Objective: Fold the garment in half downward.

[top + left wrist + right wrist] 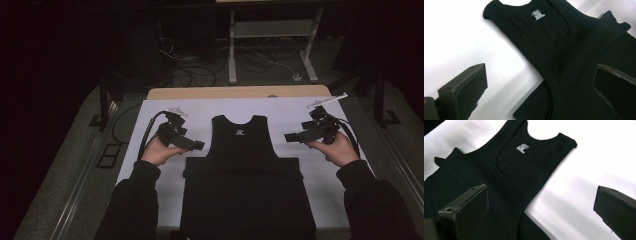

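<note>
step: folding black tank top on bench, bottom folded up
left gripper: jaws apart, empty
right gripper: jaws apart, empty
next: likely grab the shoulder straps

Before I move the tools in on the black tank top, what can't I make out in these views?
- Black sleeveless fabric tank top: its hem is cut off by the high view's bottom edge.
- Small pale printed neck label: too small and blurred to read in every view.
- Left tool and right tool: in the high view, too dark and small to judge the jaw gap.
</note>
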